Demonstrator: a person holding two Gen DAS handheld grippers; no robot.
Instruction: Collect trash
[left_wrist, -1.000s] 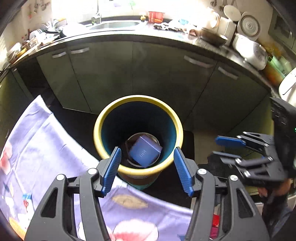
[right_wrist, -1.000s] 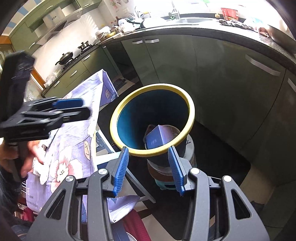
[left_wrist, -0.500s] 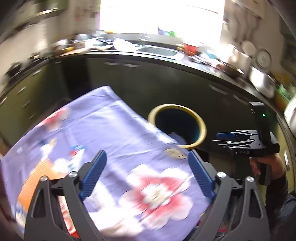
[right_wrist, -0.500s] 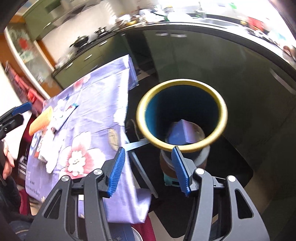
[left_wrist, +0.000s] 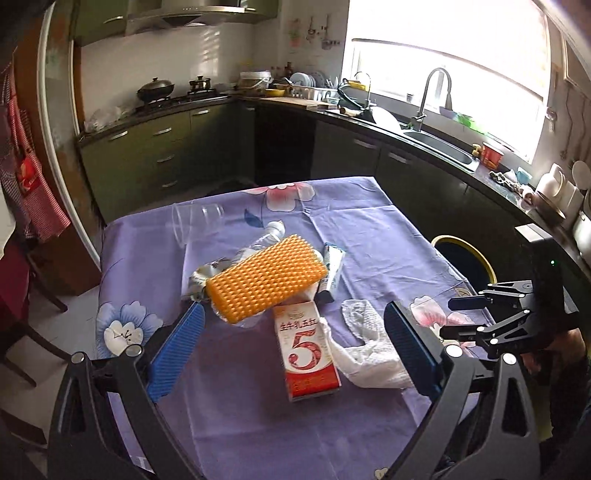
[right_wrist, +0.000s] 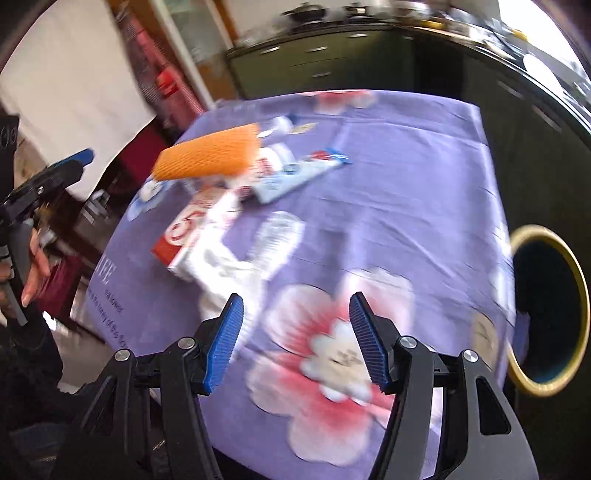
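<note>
A heap of trash is seen in the middle of the purple flower cloth (left_wrist: 369, 229). The red and white carton (left_wrist: 308, 352) is taken as the landmark. Just behind the carton, an orange bumpy block (left_wrist: 267, 282) is propped on a squashed clear bottle (left_wrist: 258, 240). A blue and white tube (left_wrist: 332, 271) lies just behind the carton, to its right. Crumpled white paper (left_wrist: 369, 350) is touching the carton's right side. A clear cup (left_wrist: 195, 221) lies well behind it, to the left. The yellow-rimmed bin (left_wrist: 465, 258) stands off the cloth's edge, far to the right of the carton.

The left gripper (left_wrist: 295, 352) is held over the carton with its jaws just spread wide, and nothing is held. The right gripper (right_wrist: 297, 341) has also just been opening; it is empty and is held above a pink flower, near the paper.

The block could be knocked off if the carton is tugged out. The paper could be dragged along too. A thing could be dropped beside the bin if it is let go too soon.
</note>
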